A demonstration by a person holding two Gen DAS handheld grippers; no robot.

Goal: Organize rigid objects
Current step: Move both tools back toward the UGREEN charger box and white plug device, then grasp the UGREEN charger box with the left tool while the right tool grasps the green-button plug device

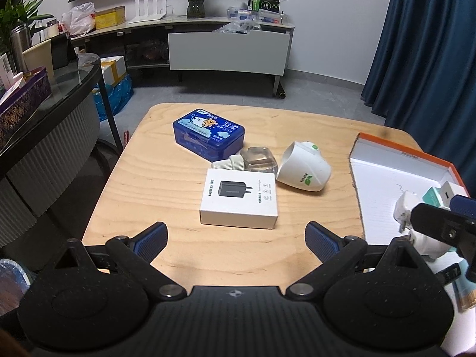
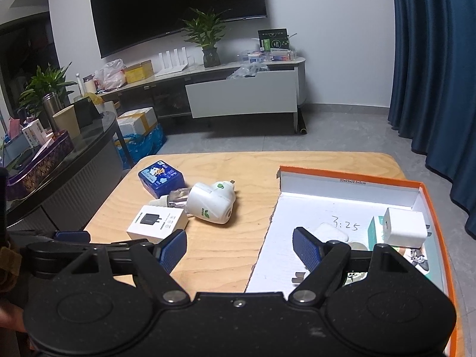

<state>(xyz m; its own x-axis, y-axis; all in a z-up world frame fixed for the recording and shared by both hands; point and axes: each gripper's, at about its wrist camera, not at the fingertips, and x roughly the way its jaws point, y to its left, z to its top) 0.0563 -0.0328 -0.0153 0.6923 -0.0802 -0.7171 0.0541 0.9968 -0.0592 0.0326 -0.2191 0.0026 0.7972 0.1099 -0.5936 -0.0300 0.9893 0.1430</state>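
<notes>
On the wooden table (image 1: 166,184) lie a white charger box (image 1: 239,197), a blue tin (image 1: 208,134), a clear bottle with a white cap (image 1: 250,160) and a white plug-in device (image 1: 303,168). My left gripper (image 1: 236,239) hovers open just short of the charger box, nothing between its fingers. My right gripper (image 2: 239,248) is open too, over the left edge of the orange-rimmed box (image 2: 342,175). Inside that box are a white charger cube (image 2: 404,227), a white case (image 2: 331,232) and a teal carton (image 2: 374,229). The four table items also show in the right wrist view, charger box (image 2: 157,221) nearest.
A dark glass side table (image 1: 59,89) with clutter stands to the left. A low TV cabinet (image 2: 244,95) runs along the far wall. Blue curtains (image 2: 431,74) hang on the right. Grey floor lies beyond the table's far edge.
</notes>
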